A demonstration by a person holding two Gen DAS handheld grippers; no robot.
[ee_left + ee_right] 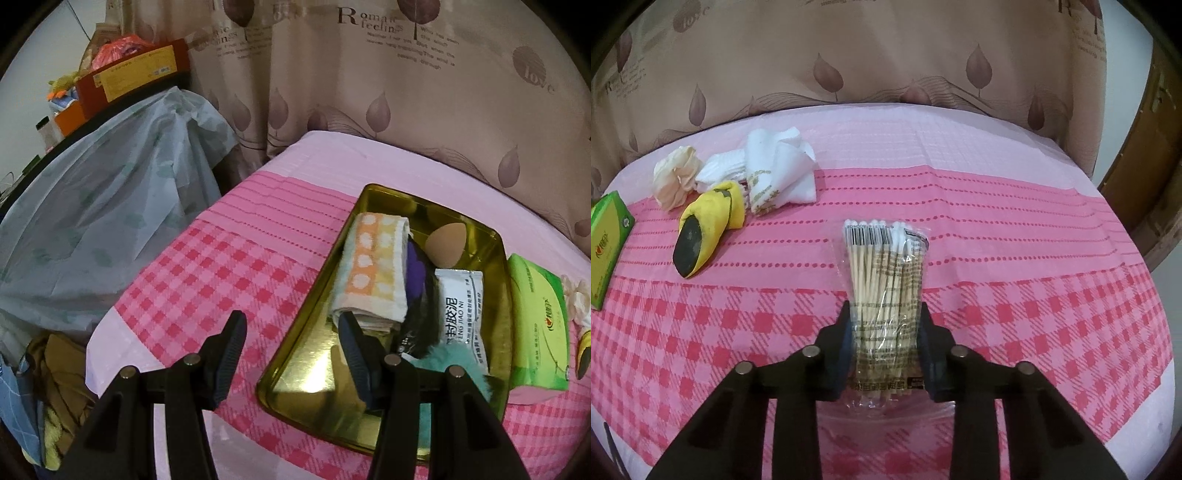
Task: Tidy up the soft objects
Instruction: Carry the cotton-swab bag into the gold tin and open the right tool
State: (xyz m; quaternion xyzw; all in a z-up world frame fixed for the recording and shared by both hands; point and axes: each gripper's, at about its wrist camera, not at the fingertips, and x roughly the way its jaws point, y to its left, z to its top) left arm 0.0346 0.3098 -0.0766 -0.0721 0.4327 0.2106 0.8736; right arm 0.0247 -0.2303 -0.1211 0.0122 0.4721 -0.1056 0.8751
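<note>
Clear plastic crinkles between my right gripper (884, 325) fingers: I'm clenched on the pack of cotton swabs (884, 284), centre of the right wrist view, above the pink checked cloth (1034, 295). Its long axis runs straight away from me, cotton tips and barcode toward the top of the frame. I judge this the carry step; next comes swinging it over to the gold tray (295, 354), lower right in the left view. My left gripper (291, 354) hangs released, empty, over the tray's near edge.
</note>
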